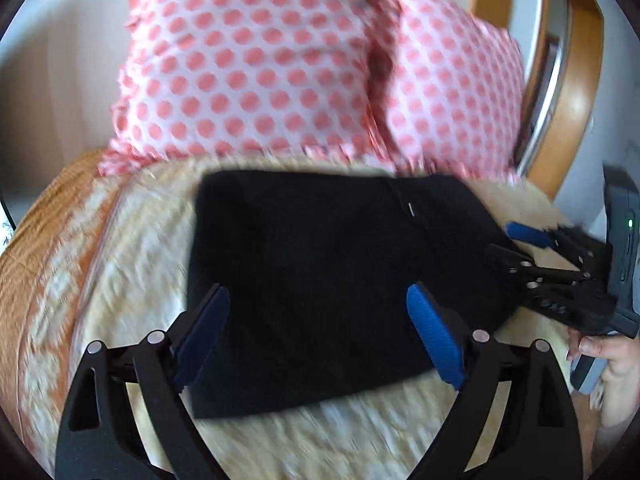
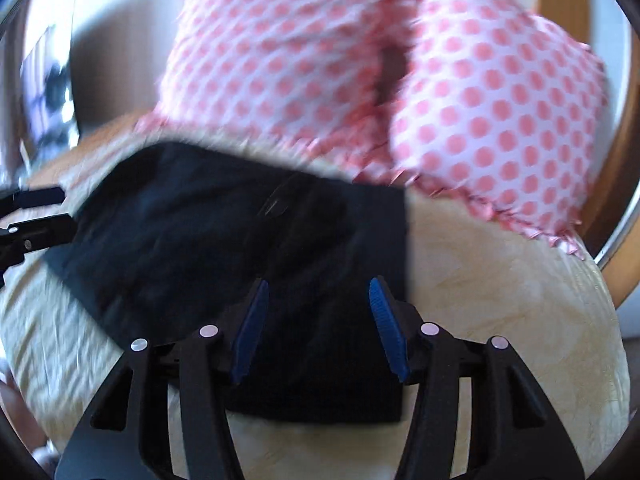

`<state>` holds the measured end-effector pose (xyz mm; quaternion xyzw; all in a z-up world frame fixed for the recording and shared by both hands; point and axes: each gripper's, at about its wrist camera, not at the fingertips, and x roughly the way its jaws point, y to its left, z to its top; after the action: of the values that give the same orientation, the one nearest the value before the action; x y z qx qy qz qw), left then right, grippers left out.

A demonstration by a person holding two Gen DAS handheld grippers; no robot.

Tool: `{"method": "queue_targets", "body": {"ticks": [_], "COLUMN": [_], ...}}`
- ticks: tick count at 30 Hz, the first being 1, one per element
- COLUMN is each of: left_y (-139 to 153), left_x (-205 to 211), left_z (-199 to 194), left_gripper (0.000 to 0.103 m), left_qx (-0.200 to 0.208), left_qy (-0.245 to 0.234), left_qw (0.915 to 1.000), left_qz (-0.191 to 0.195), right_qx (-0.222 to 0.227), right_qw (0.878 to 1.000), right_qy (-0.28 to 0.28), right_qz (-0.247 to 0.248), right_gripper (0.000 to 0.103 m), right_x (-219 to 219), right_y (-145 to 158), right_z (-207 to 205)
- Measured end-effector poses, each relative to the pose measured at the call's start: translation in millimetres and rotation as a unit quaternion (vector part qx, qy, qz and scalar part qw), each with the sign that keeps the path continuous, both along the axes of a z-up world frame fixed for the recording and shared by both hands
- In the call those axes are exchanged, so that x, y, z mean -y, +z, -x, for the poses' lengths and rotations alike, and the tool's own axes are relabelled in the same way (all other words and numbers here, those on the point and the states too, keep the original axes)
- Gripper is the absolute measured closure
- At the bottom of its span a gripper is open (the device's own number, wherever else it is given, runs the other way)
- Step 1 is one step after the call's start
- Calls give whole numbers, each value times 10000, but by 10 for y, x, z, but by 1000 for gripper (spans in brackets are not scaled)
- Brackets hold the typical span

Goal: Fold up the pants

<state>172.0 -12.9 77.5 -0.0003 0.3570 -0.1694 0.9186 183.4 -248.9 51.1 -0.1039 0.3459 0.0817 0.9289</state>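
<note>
From where I sit, the black pants [image 1: 320,280] already lie as a compact dark rectangle on the cream bedspread [image 1: 132,240] of the bed, just in front of the two pink-dotted pillows [image 1: 256,60]. I judge the folding to be at or near its last step: I see no loose leg trailing out in either view.

Starting at the left, my left hand-held gripper [image 1: 318,332] hovers over the near edge of the bundle with its blue pads [image 1: 434,332] spread wide and nothing between them. I cannot tell whether the tips touch the cloth; both views are smeared by motion.

Over on the right, my right hand-held gripper [image 2: 318,328] sits above the bundle's near right corner, jaws apart but narrower than the left, also holding nothing. In the left wrist view it reaches in from the right side, close to the right edge of the pants.

For the next move I would either press the stack flat and square up its edges, or, if one more fold is wanted, close both grippers on the near edge and carry it toward the pillows. That calls for pinching every layer together, so the bundle does not slide open.
</note>
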Motion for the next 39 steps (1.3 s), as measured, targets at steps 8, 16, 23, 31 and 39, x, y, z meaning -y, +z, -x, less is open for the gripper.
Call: {"method": "queue_targets", "body": {"ticks": [8, 16, 23, 31, 39], "left_y": [-460, -331, -424, -593, -630], "left_x": [204, 52, -143, -215, -207], "left_z": [-82, 538, 1017, 1006, 1036], "left_gripper": [3, 2, 2, 2, 2], "left_qx": [-562, -142, 85, -78, 58], "left_qy": [189, 662, 938, 992, 1073], "left_qw": [9977, 9976, 9955, 9946, 9932], "left_qz": [-332, -152, -145, -294, -438], "right_qx": [-231, 463, 566, 393, 328], "right_qw": [9988, 9867, 9872, 9887, 9902], "right_qy": [-429, -1022, -1144, -1136, -1001], "right_qz": [-53, -1178, -954, -892, -915], "right_gripper": [38, 1, 1, 1, 1], "right_x": [-27, -25, -261, -377, -436], "right_y": [-129, -3, -243, -397, -439], "right_z": [-49, 776, 1162, 1180, 1176]}}
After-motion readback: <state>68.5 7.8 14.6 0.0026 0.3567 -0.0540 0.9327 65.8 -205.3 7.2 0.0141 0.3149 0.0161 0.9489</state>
